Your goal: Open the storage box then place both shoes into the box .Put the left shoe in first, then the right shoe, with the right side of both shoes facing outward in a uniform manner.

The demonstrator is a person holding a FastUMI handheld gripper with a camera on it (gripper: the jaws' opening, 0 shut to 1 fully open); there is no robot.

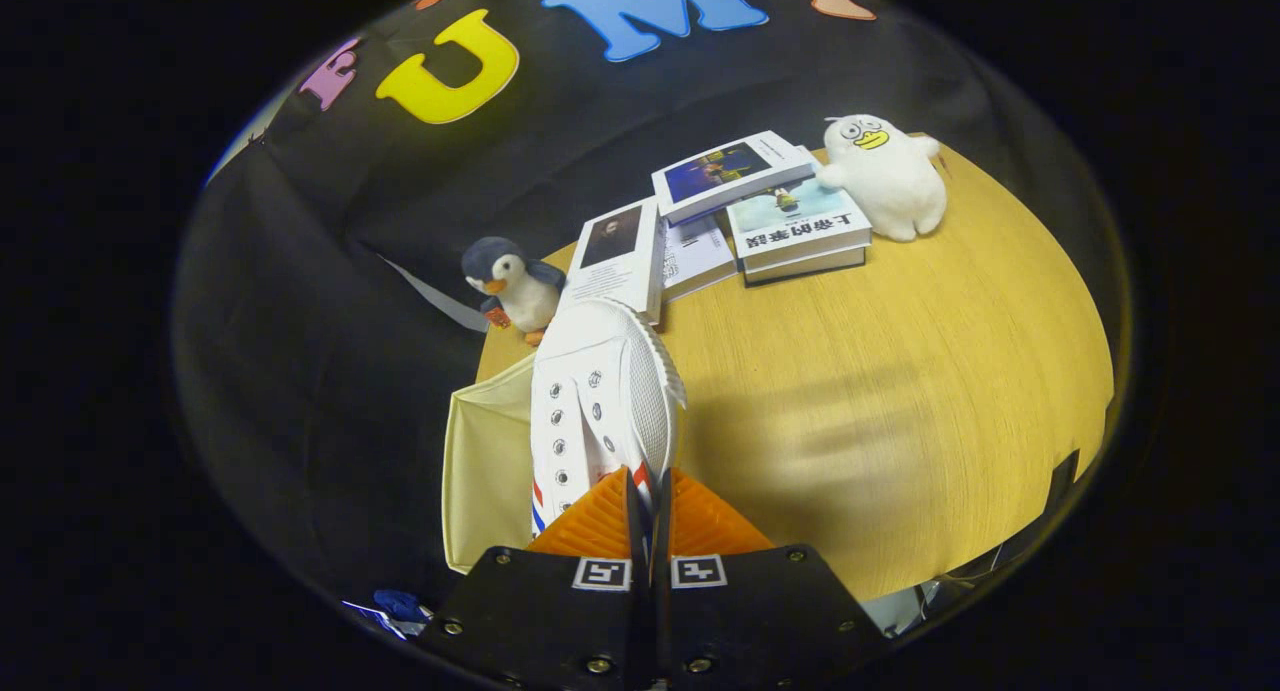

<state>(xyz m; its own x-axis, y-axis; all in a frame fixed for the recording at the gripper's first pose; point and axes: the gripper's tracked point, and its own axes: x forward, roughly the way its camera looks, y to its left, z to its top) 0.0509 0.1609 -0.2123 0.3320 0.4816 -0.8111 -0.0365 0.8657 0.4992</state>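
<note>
Tongs (pixel 648 506) are closed almost completely, both fingers pinching a thin edge at the heel end of the white shoe (pixel 600 391); the narrow gap suits a collar or heel wall rather than the full body of the shoe. Held this way, the shoe points away from the fingers, toe forward, with its eyelet rows facing up and to the left and its mesh flank to the right, so its orientation can be steered from the rear. The shoe hangs over the near left corner of the bench (pixel 900 391), above the cream storage box (pixel 485 471), whose open panel shows just left of the fingers; this position probably serves the lowering of the shoe into the box. Whether this is the left or the right shoe cannot be told. Beyond the toe stand a toy penguin (pixel 512 286) and a white book (pixel 618 256), with a stack of books (pixel 780 221) and a white plush duck (pixel 885 176) farther back, all well apart from the box and leaving the near bench surface free for the transfer.
</note>
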